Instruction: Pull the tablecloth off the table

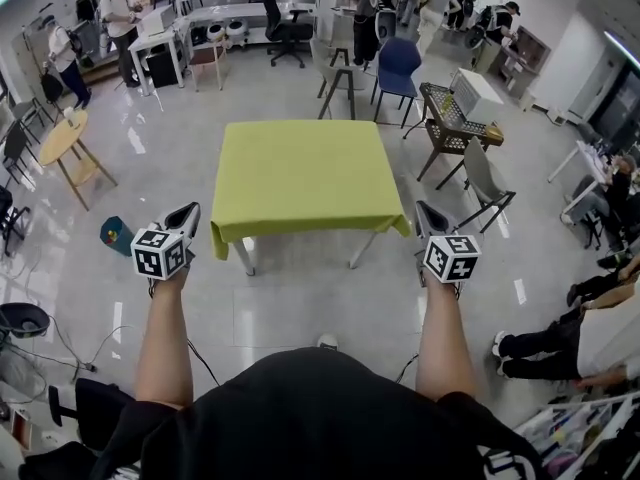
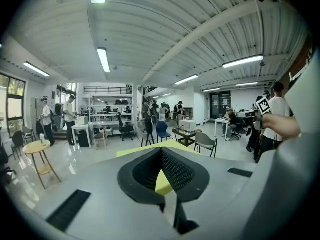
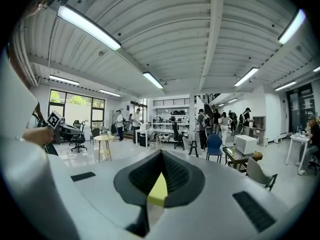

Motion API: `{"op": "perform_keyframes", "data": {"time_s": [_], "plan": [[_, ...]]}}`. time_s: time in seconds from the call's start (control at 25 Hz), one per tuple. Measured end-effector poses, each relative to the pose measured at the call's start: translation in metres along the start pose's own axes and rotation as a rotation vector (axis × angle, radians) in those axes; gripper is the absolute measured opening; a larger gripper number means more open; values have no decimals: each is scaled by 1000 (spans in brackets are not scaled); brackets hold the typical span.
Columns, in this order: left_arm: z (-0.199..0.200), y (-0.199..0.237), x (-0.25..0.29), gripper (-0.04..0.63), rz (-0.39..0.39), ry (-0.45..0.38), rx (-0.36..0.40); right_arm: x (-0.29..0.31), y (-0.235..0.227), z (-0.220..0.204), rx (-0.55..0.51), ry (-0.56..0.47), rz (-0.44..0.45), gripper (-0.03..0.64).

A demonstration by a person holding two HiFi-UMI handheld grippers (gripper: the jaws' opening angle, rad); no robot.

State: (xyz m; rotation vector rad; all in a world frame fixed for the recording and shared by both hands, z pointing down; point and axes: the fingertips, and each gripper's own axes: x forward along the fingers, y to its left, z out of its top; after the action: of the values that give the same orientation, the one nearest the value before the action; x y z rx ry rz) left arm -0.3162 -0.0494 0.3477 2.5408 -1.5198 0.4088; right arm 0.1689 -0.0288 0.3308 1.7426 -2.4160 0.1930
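Observation:
A yellow-green tablecloth (image 1: 300,173) covers a small square table in the middle of the floor, its edges hanging over the sides. My left gripper (image 1: 188,214) is held up just left of the cloth's near left corner, apart from it, jaws shut on nothing. My right gripper (image 1: 426,214) hangs just right of the near right corner, also shut and empty. In the left gripper view the left gripper (image 2: 161,150) is closed, with a patch of the tablecloth (image 2: 162,183) showing beyond. The right gripper view shows the right gripper (image 3: 161,153) closed in the same way, with tablecloth (image 3: 159,191) behind.
A grey chair (image 1: 487,180) and a metal cart with a white box (image 1: 455,108) stand right of the table. A blue chair (image 1: 398,63) is behind it. A round wooden table (image 1: 65,138) is at the left. People sit at the right (image 1: 590,338); others stand far back.

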Motion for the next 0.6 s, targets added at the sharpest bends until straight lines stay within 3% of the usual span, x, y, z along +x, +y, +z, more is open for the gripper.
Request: {"op": "perform_keyframes", "data": {"time_s": [0.24,0.6], "plan": [[13,1,67,21,22,2,-23,65,-40,10,-16,5,36,12],[41,14,123,21,89,-2,-28,135,-93,26,-8,-9,83,12]]}}
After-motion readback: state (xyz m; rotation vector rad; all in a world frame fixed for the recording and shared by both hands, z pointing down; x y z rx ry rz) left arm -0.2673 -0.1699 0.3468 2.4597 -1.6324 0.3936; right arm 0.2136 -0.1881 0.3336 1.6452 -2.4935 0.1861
